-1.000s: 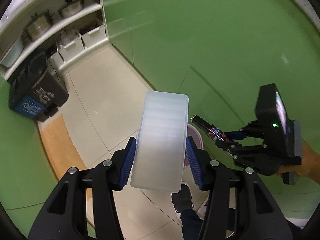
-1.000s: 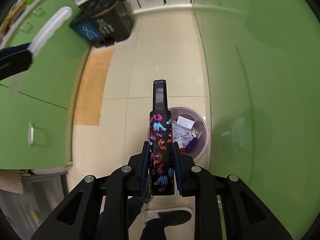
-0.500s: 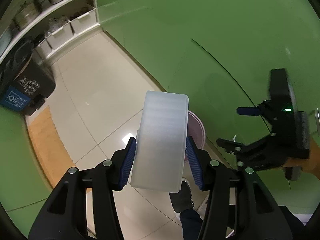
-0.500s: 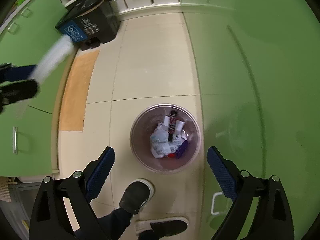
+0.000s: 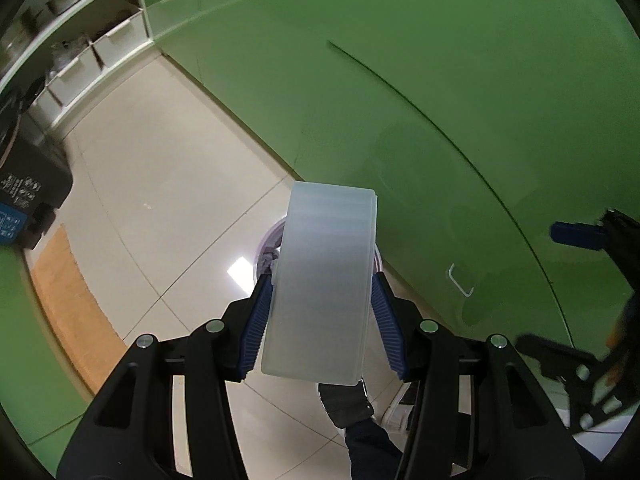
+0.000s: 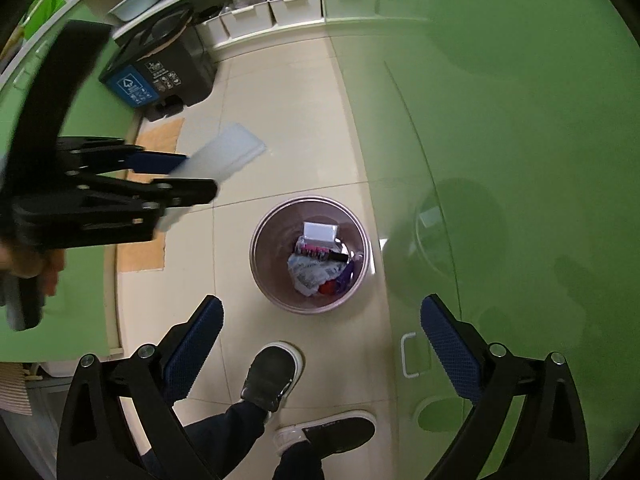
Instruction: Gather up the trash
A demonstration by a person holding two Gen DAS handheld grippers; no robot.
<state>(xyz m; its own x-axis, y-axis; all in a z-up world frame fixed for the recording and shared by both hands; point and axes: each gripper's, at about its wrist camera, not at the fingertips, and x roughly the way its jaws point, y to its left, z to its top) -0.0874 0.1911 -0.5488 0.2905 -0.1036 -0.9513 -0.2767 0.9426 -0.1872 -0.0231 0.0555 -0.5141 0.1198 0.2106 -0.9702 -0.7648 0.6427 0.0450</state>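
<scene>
My left gripper (image 5: 322, 280) is shut on a translucent white plastic box (image 5: 326, 296), held upright over the floor. Behind the box peeks the rim of a round pinkish trash bin (image 5: 269, 240). From the right wrist the bin (image 6: 272, 276) sits directly below, holding several pieces of trash, among them a black tube with a colourful pattern (image 6: 320, 254). My right gripper (image 6: 320, 308) hangs above the bin, its jaws wide and still opening, with nothing between them. At the left of that view the left gripper (image 6: 196, 174) carries the box (image 6: 228, 152).
Green cabinet doors (image 6: 500, 160) with a white handle (image 6: 408, 354) run along the right. A dark recycling bin (image 6: 160, 72) and shelves with white boxes (image 6: 280, 12) stand at the back. An orange mat (image 6: 144, 216) lies on the left. A person's shoes (image 6: 272, 376) are beside the bin.
My right gripper opened and the patterned tube dropped into the bin. The left gripper came down with the plastic box, closer to the bin.
</scene>
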